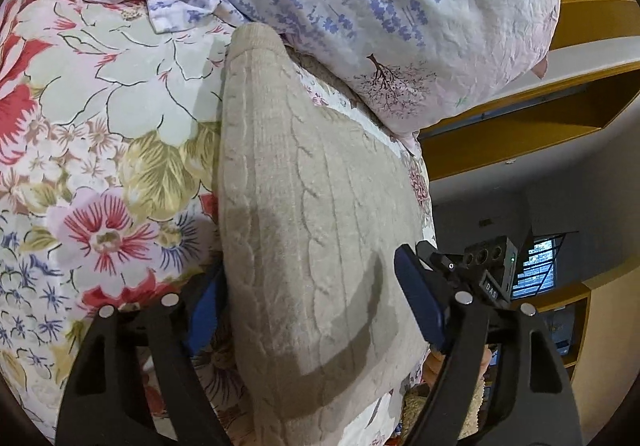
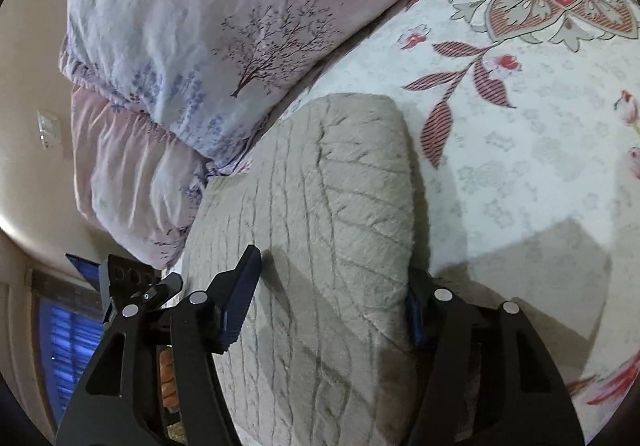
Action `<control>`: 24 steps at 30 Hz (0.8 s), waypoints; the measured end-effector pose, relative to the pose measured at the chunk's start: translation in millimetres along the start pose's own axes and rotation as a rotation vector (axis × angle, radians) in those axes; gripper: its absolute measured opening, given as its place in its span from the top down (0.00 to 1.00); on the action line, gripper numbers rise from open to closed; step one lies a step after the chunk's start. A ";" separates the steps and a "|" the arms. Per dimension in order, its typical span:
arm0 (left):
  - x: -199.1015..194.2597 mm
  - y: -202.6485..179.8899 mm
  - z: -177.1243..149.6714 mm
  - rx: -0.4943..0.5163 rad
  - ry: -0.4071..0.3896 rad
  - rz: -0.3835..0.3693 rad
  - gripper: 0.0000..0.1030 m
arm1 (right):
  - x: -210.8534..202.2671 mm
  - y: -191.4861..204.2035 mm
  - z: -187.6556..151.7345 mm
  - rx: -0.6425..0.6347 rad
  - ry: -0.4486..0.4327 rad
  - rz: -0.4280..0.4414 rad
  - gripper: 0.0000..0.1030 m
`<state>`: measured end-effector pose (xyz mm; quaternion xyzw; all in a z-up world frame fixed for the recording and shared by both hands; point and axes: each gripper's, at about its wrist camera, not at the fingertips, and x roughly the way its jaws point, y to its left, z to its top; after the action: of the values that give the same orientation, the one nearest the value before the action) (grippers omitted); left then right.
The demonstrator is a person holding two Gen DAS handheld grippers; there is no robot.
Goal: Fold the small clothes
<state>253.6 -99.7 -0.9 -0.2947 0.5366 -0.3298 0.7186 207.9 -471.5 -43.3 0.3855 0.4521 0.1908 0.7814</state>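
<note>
The blue pads of the left gripper [image 1: 316, 302] stood well apart, one on each side of the beige cable-knit garment [image 1: 304, 182]. The outer pad [image 1: 420, 302] hung just past the knit's right edge, clear of it. The other pad [image 1: 204, 310] was half tucked behind the knit's left edge; whether it touched I could not tell. Nothing looked pinched there. To my eye the jaws straddled the piece across its width, as one does when lining up a fold or letting go after one.

The right gripper [image 2: 328, 302] had its jaws at a middling spread across the same garment [image 2: 320, 214]. One ribbed pad [image 2: 240, 298] lay over the top of the knit, and the other [image 2: 416, 314] sat low against the rolled side edge. It may have been nipping that thick edge, but I could not be sure the pads pressed on it.

The garment lay flat on the floral bedsheet [image 1: 104, 134], already doubled into a long narrow shape with a rounded far end, and that end ran up beside the lavender-print pillow [image 1: 400, 14]. I judged the bed was chosen as a broad, soft surface to fold on. Both tools met the near end from opposite sides, probably so the width stayed even for the next fold. The other gripper's body [image 1: 488, 266] showed just beyond the knit's edge.
</note>
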 end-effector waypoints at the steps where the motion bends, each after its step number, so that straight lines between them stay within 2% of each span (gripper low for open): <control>1: 1.2 -1.2 -1.0 0.007 -0.001 0.007 0.29 | 2.0 -0.7 -0.8 0.001 0.010 0.008 0.47; 2: 3.0 -1.5 -0.7 0.009 -0.002 0.012 0.32 | 5.5 -1.9 -2.9 0.006 0.022 0.025 0.55; 4: 5.4 0.4 -0.4 0.007 0.001 0.012 0.42 | 7.5 -2.3 -4.7 0.012 0.025 0.056 0.62; 5: 3.7 1.7 -0.4 0.010 -0.003 0.013 0.45 | 7.0 -1.6 -6.3 0.016 0.019 0.071 0.64; 7: 0.7 0.7 -1.0 0.027 -0.008 0.000 0.57 | 4.5 2.3 -8.3 0.018 0.007 0.076 0.66; 9: -6.6 -0.5 -0.5 0.040 -0.011 -0.025 0.62 | -0.9 10.2 -10.4 0.010 -0.017 0.090 0.68; 12: -19.2 -4.8 -0.6 0.061 -0.014 -0.054 0.64 | -9.2 30.7 -16.0 -0.025 -0.041 0.119 0.71; 18: -70.0 7.6 -3.7 0.082 -0.065 -0.041 0.64 | 6.1 83.2 -33.8 -0.149 -0.033 0.083 0.74; 21: -103.3 17.4 -6.3 0.099 -0.121 -0.001 0.64 | 26.4 107.3 -39.7 -0.208 -0.021 0.076 0.76; 24: -139.0 33.1 -11.8 0.111 -0.190 0.073 0.64 | 56.5 138.7 -47.5 -0.286 -0.008 0.063 0.79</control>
<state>218.7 29.5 50.6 -0.2646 0.4571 -0.3034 0.7931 203.6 -327.2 18.6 0.2851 0.4048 0.2763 0.8237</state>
